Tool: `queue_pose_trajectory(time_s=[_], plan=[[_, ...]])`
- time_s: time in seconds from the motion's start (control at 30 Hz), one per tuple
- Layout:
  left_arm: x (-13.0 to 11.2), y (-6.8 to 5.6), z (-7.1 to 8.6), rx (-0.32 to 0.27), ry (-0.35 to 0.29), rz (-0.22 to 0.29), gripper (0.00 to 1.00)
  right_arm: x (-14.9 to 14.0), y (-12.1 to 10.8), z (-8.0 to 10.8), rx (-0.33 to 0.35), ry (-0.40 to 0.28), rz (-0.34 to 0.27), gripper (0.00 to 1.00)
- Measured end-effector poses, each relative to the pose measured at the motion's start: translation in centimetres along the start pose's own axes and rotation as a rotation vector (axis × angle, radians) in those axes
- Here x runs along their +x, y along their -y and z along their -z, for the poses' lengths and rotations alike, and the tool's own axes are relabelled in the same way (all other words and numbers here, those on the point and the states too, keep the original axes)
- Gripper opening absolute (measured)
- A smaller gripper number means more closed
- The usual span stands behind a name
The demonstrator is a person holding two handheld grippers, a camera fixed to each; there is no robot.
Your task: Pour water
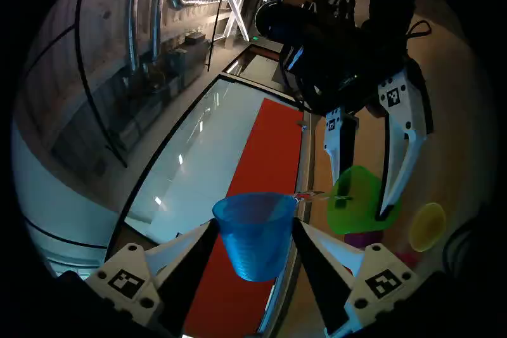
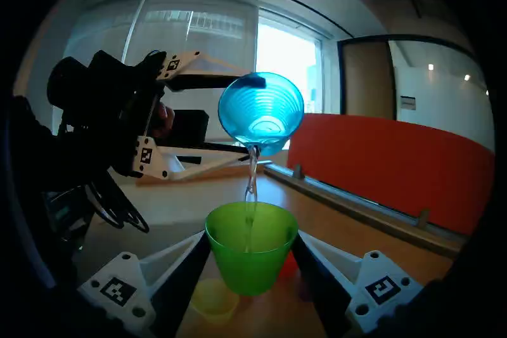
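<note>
Above the green cup [image 2: 251,255] clamped in the right tongs [image 2: 251,238], the left tongs [image 1: 255,225] grip the tipped blue cup [image 1: 255,246].

From where I stand the two tools look alike: the left gripper [image 1: 255,224] and the right gripper [image 2: 251,236] both have long white plastic fingers that taper to a point. Each finger has black pads [image 1: 192,269] on its inner face and a square black-and-white marker [image 1: 125,282] near its root. Behind the fingers is a bulky black housing [image 1: 317,52] with a round lens [image 1: 272,19], and thin black cables [image 2: 119,209] loop loosely under it.
</note>
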State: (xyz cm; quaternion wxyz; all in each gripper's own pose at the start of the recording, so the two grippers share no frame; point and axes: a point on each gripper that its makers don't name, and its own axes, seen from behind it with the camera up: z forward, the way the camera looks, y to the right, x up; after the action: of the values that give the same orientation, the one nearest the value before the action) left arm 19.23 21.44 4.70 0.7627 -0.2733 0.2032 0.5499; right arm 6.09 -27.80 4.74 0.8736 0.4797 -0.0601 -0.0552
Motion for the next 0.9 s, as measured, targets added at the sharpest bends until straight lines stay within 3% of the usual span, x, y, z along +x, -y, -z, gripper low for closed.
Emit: queue_pose_trajectory(time_s=[0.57, 0.9], plan=[[0.32, 0.66, -0.1, -0.004, -0.001, -0.047, 0.84, 0.22, 0.06, -0.03, 0.0, -0.006, 0.004, 0.9], [0.66, 0.17, -0.03, -0.006, -0.004, -0.075, 0.84, 0.32, 0.01, -0.02, -0.003, -0.01, 0.006, 0.9]])
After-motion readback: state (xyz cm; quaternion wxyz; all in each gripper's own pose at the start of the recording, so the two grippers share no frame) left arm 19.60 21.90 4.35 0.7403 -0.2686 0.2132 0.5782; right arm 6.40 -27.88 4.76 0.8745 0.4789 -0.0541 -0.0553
